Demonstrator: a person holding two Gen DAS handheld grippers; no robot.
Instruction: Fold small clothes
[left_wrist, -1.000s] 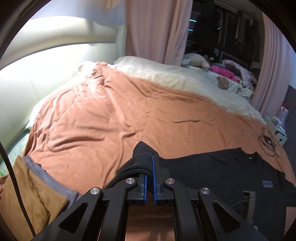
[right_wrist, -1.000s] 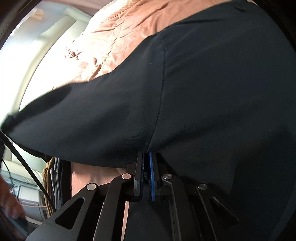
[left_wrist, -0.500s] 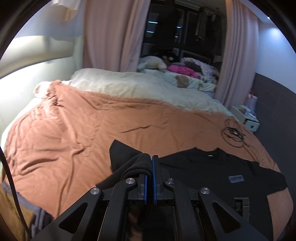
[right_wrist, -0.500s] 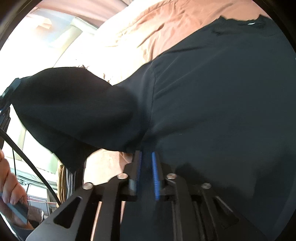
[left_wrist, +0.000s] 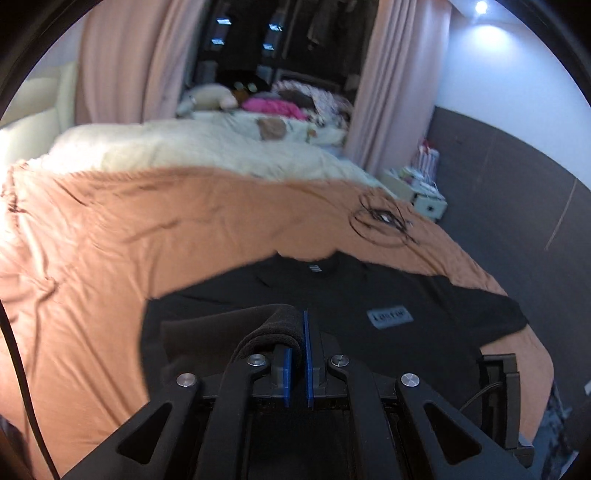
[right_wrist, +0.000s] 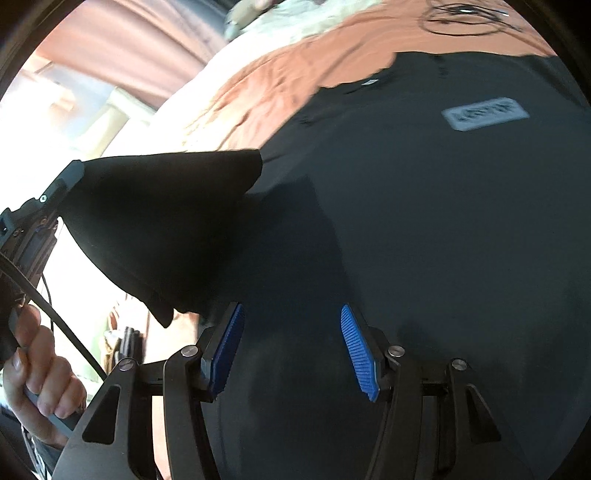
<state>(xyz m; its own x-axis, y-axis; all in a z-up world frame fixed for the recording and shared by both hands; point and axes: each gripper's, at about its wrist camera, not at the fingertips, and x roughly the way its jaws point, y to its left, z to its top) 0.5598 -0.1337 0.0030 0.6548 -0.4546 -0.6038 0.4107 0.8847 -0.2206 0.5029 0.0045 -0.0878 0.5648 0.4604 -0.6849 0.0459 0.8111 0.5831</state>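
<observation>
A black T-shirt (left_wrist: 388, 295) with a small grey chest label (left_wrist: 389, 317) lies front up on the orange bedspread (left_wrist: 110, 240). My left gripper (left_wrist: 297, 332) is shut on the shirt's left sleeve (left_wrist: 229, 325) and holds it lifted over the shirt's body. In the right wrist view the same shirt (right_wrist: 443, 221) fills the frame, and the lifted sleeve (right_wrist: 159, 221) hangs as a dark cone from the left gripper's body at the left edge. My right gripper (right_wrist: 291, 321) is open and empty, just above the shirt's lower part.
A coiled black cable (left_wrist: 380, 221) lies on the bedspread beyond the shirt's collar. A cream blanket (left_wrist: 184, 151) and soft toys lie at the far end. A bedside table (left_wrist: 417, 188) stands at the right. The person's hand (right_wrist: 37, 369) holds the left gripper's handle.
My left gripper has carried the sleeve rightward, over the shirt's body. My right gripper was shut on the shirt's edge, has let it go and stands wide open.
</observation>
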